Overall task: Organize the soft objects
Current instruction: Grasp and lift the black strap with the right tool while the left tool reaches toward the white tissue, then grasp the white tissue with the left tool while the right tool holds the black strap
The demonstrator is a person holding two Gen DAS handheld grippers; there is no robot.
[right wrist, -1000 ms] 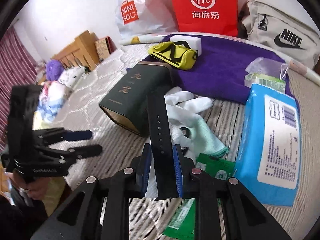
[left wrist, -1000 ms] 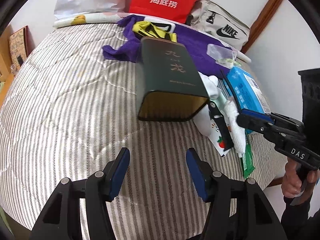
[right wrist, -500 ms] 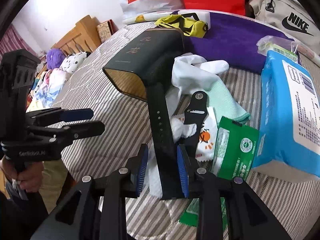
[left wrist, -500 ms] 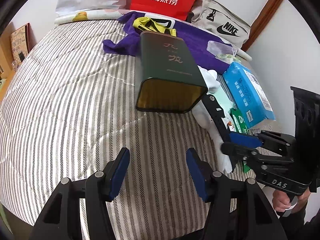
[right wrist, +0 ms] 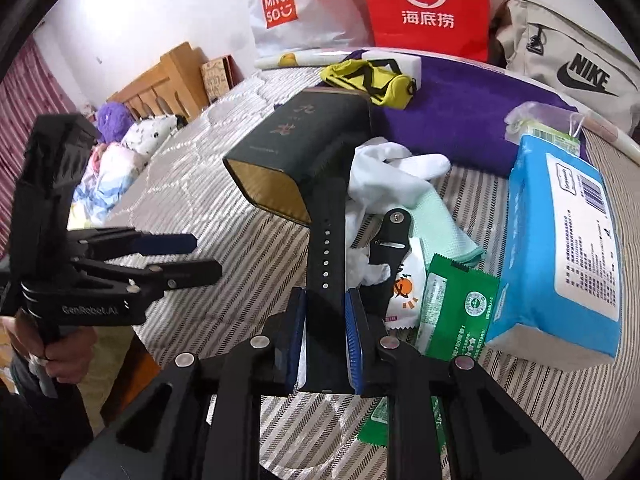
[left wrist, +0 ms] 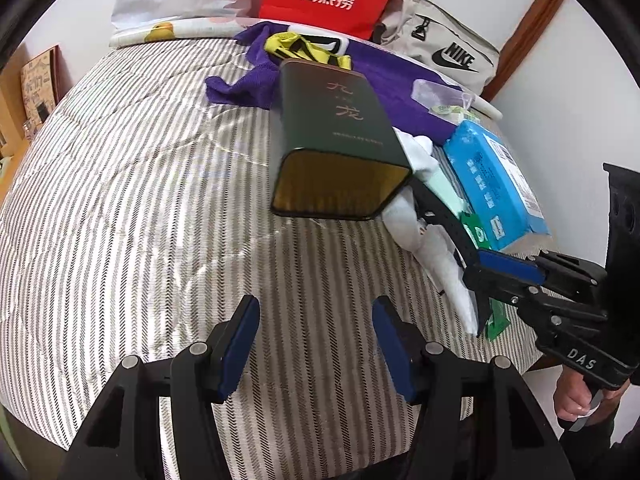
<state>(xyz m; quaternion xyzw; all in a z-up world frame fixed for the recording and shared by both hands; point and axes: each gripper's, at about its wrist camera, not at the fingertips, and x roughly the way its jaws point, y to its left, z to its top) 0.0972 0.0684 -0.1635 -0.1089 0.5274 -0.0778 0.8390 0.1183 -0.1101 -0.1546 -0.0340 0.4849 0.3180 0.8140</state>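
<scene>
**Watch strap held for stowing in open tin**

Watch strap (right wrist: 326, 240): black, perforated, clamped at one end between the blue pads of the right gripper (right wrist: 325, 332); free end pointing up and forward, toward the mouth of the dark green tin (right wrist: 296, 152). Second strap piece (right wrist: 390, 240) lying loose on the white gloves (right wrist: 384, 176), just beside the held piece.

Left gripper (left wrist: 314, 344): jaws set wide, holding nothing, hovering over bare striped bedcover (left wrist: 140, 200) short of the tin's open end (left wrist: 336, 184).

Tin: lying on its side, gold-lined mouth facing both grippers, seemingly empty (interior only partly visible).

Remaining clutter right of the tin: mint cloth (right wrist: 444, 228), green sachet (right wrist: 456, 308), orange-print sachet (right wrist: 406, 288), blue tissue pack (right wrist: 568, 248). Purple towel (right wrist: 460, 112) and yellow pouch (right wrist: 372, 80) behind.

Step in hand, as judged: carrying one soft item from the pile toward the container; most of the pile not yet sorted.

Next move, as judged:
1. Swing strap tip left to line up with the tin mouth.
2. Feed in lengthwise; release only once inside.
3. Steady the tin with the free gripper if it slides on the soft cover.
</scene>
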